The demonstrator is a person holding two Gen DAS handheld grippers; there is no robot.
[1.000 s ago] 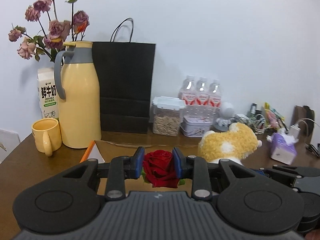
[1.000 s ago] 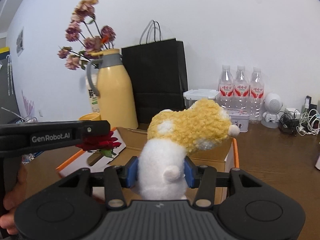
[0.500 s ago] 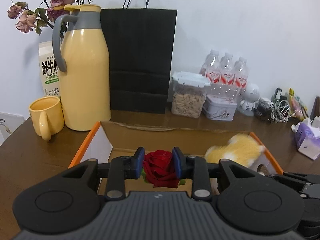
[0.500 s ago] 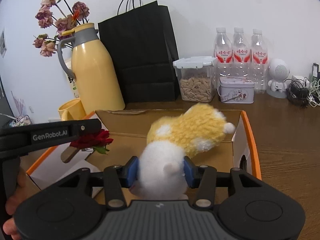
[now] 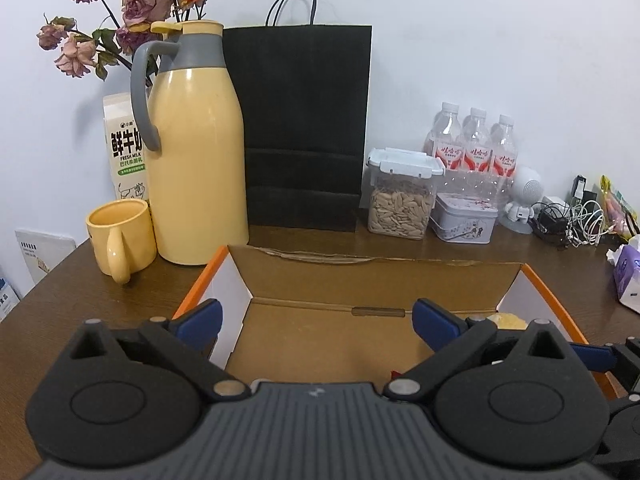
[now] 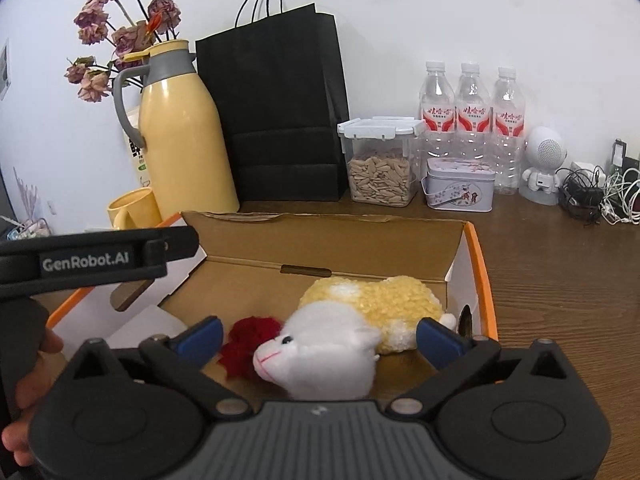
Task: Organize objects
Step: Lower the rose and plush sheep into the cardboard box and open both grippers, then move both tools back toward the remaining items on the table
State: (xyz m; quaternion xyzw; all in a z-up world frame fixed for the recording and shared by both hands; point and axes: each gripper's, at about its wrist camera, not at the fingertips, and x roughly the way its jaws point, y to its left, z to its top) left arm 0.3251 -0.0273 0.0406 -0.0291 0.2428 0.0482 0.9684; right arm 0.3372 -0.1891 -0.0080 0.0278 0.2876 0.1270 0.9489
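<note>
An open cardboard box [image 6: 478,256] with orange edges sits on the brown table; it also shows in the left wrist view [image 5: 372,272]. A yellow and white plush toy [image 6: 352,324] lies inside it on the box floor. A red rose [image 6: 250,334] lies beside the toy's head. My right gripper [image 6: 318,334] is open and empty above the toy. My left gripper [image 5: 316,322] is open and empty over the box; its body [image 6: 100,258] shows at the left in the right wrist view. A sliver of the toy [image 5: 508,320] shows in the left wrist view.
Behind the box stand a yellow thermos [image 5: 196,160], a yellow mug [image 5: 120,236], a milk carton [image 5: 126,148], a black paper bag [image 5: 304,128], a seed jar [image 5: 402,196], a tin [image 5: 464,218], three water bottles [image 5: 476,148] and cables [image 5: 572,220]. A tissue pack [image 5: 626,272] lies right.
Both grippers have opened. The rose and the plush toy left the jaws and now lie inside the box. Both grippers came lower over the box.
</note>
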